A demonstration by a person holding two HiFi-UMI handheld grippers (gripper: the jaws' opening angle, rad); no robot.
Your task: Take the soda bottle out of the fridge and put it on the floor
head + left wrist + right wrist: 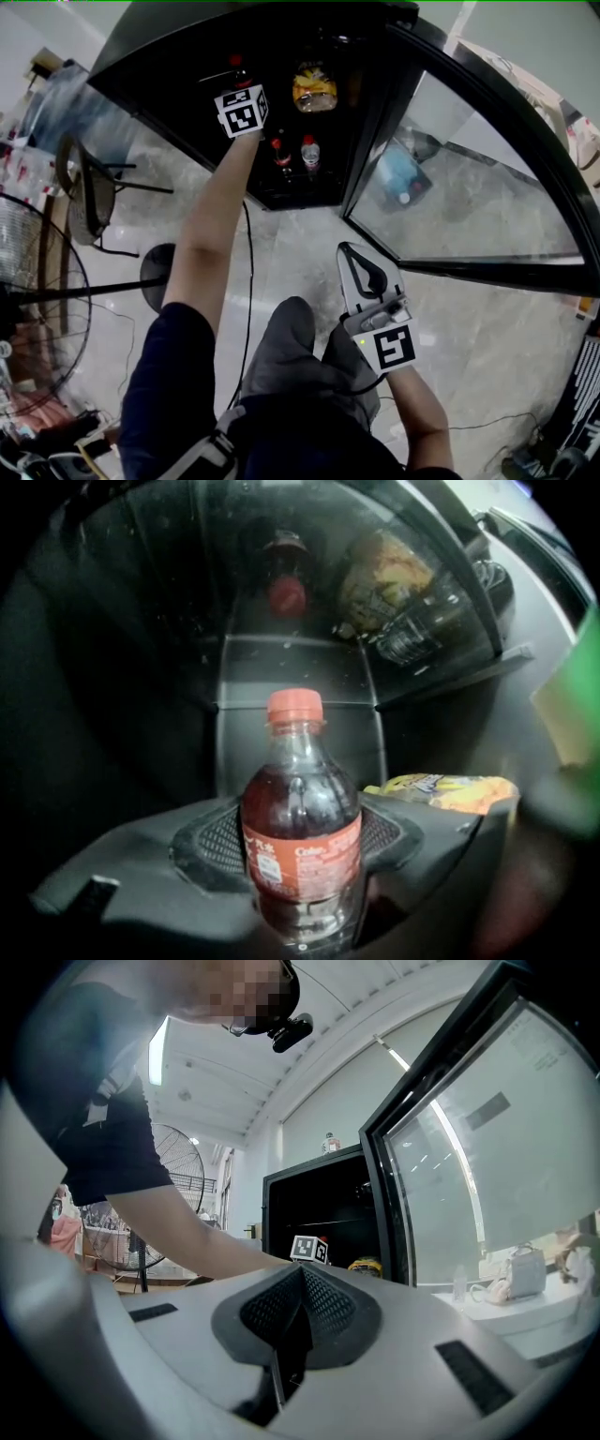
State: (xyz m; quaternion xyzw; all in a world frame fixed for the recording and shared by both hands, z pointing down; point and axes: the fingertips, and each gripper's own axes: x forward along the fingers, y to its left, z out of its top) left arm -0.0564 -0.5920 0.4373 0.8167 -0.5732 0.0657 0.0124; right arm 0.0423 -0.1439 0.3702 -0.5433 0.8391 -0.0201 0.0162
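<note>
The soda bottle (pixel 302 836), dark cola with a red cap and red label, stands upright inside the black fridge (pixel 178 66). My left gripper (pixel 302 855) reaches into the fridge with its pads (pixel 211 841) against both sides of the bottle at label height. In the head view that left gripper (pixel 238 82) is at the upper shelf, its marker cube just outside. My right gripper (pixel 352 253) hangs over the floor in front of the fridge. Its jaws are shut with nothing between them, as the right gripper view (pixel 298 1321) shows.
A yellow snack bag (pixel 314 89) lies on the shelf right of the bottle. Two small bottles (pixel 279 155) (pixel 310 152) stand on the lower shelf. The glass door (pixel 469 187) swings open to the right. A fan (pixel 37 309) and a chair (pixel 89 187) stand left.
</note>
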